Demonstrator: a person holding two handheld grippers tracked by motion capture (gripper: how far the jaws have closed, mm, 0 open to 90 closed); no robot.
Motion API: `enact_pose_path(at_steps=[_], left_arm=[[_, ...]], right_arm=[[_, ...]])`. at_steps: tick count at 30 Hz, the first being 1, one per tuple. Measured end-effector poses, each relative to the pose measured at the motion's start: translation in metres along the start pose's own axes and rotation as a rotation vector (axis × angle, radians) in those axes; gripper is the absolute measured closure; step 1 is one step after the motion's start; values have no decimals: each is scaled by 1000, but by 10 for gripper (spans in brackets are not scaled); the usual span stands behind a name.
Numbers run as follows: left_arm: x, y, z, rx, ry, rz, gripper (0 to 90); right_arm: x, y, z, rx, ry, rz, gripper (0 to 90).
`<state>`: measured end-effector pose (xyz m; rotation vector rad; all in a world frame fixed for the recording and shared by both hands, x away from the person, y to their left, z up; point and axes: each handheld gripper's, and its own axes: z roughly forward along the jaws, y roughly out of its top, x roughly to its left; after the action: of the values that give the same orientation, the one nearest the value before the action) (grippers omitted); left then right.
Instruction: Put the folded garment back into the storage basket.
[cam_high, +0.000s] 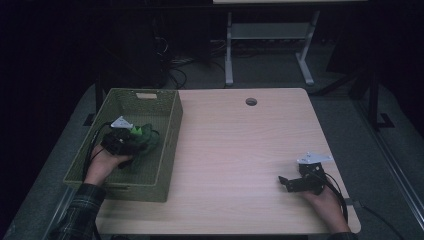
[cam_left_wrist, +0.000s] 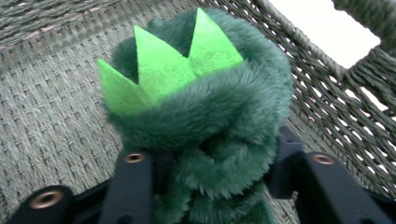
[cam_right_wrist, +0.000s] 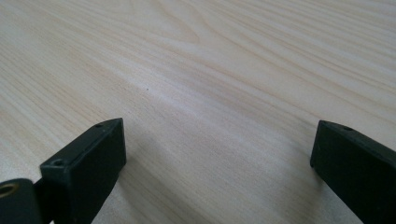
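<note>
A dark green plush toy (cam_left_wrist: 201, 107) with bright green felt spikes lies inside the woven olive basket (cam_high: 169, 137) at the table's left. My left gripper (cam_high: 132, 141) reaches down into the basket. In the left gripper view its jaws (cam_left_wrist: 210, 158) stand on either side of the toy's body, fur brushing both, without visibly squeezing it. The toy (cam_high: 146, 136) rests against the basket floor (cam_left_wrist: 46, 107). My right gripper (cam_high: 286, 183) lies low over the table's front right, open, with bare wood between its jaws (cam_right_wrist: 219, 144).
The light wooden table (cam_high: 240, 140) has a round cable hole (cam_high: 251, 101) near its far edge. The basket's walls (cam_left_wrist: 336, 107) rise close around the toy. Behind the table stand a white desk frame (cam_high: 270, 45) and loose cables on the dark floor.
</note>
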<state>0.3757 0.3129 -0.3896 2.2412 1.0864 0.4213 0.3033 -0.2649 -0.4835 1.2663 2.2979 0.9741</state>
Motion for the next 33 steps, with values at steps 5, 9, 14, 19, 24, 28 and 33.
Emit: enact_pose_path(at_steps=[5,9,14,19,24,28,33], left_arm=[[-10,1,-6,-17,-2,19,353],[-13,2,-16,-47,-4,15,271],[-16,3,-28,-83,-13,8,229],[-24,9,-39,-124,-24,16,213],[-34,20,-44,-157,-61,25,204],[-46,32,-42,-178,-99,42,178],[-67,49,-36,-204,-133,60,158]], right_arm=[[0,0,0,0,0,1,33],[0,0,0,0,0,0,33],[0,0,0,0,0,0,33],[0,0,0,1,0,2,33],[0,0,0,0,0,-1,33],[0,0,0,0,0,0,33],[0,0,0,0,0,0,33]])
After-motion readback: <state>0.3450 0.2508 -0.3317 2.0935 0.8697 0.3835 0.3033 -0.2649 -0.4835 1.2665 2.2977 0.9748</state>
